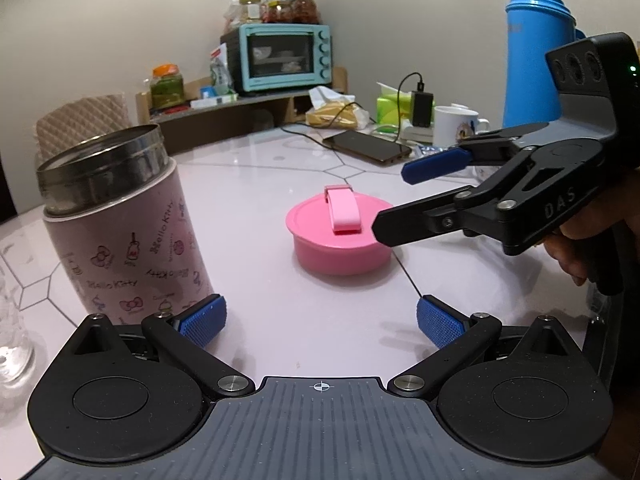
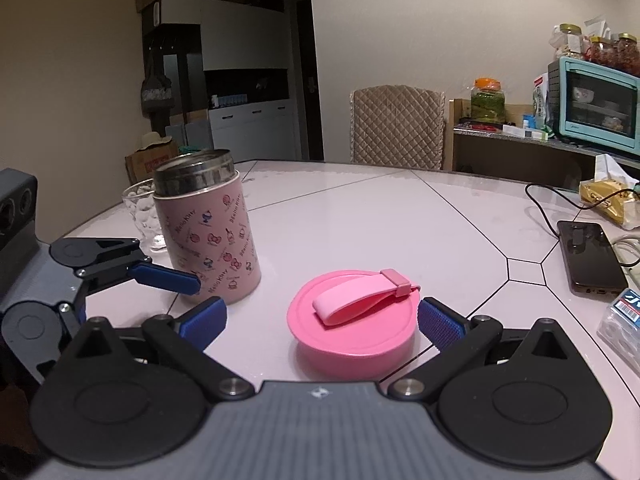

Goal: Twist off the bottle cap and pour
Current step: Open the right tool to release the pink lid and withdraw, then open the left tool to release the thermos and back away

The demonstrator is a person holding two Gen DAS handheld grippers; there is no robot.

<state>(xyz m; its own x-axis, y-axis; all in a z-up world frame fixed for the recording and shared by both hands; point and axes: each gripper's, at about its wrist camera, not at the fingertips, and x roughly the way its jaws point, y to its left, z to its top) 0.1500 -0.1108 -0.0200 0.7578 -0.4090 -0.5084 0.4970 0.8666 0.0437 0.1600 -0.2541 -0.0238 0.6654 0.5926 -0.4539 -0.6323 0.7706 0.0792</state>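
The pink patterned bottle (image 1: 120, 232) (image 2: 208, 240) stands upright on the table with its steel mouth uncovered. Its pink cap (image 1: 338, 240) (image 2: 352, 332), strap on top, lies flat on the table to the bottle's right. My left gripper (image 1: 320, 320) is open, and the bottle stands just outside its left pad (image 1: 202, 320). My right gripper (image 2: 320, 322) (image 1: 396, 200) is open wide around the cap, which lies close to the right pad (image 2: 440, 324); neither pad presses on it. One blue finger (image 2: 166, 278) of the left gripper shows in front of the bottle's base.
A clear glass (image 2: 140, 212) (image 1: 12, 344) stands behind the bottle at the table's edge. A phone (image 2: 590, 256) on a cable, a white mug (image 1: 454, 124), a blue thermos (image 1: 536, 52) and tissue packs line the far right. A teal oven (image 1: 286, 58) sits on a shelf.
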